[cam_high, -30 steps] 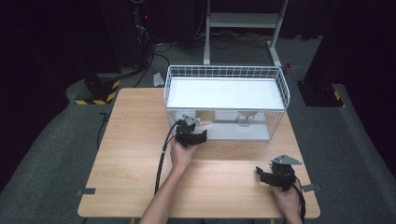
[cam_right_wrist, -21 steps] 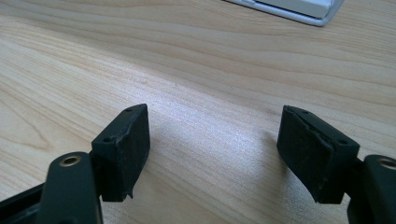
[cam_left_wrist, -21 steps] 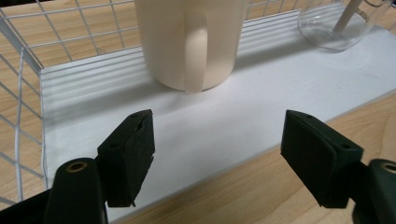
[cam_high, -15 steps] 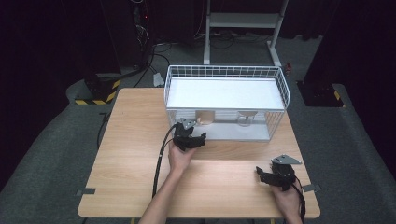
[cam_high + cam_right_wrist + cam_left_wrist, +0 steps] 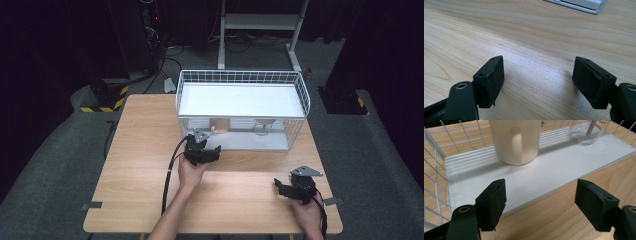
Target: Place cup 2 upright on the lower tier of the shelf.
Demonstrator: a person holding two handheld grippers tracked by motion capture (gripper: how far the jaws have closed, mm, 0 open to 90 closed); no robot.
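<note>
The cream mug on the rack's lower shelf looks rigid, smooth and breakable, best pinched across its handle or rim by the empty, open left tool, right tool open over the counter.

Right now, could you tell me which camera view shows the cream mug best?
The left gripper view: the cream mug stands close and sharp on the rack's white shelf. In the high view it is small behind wire. The right gripper view faces bare table.
</note>
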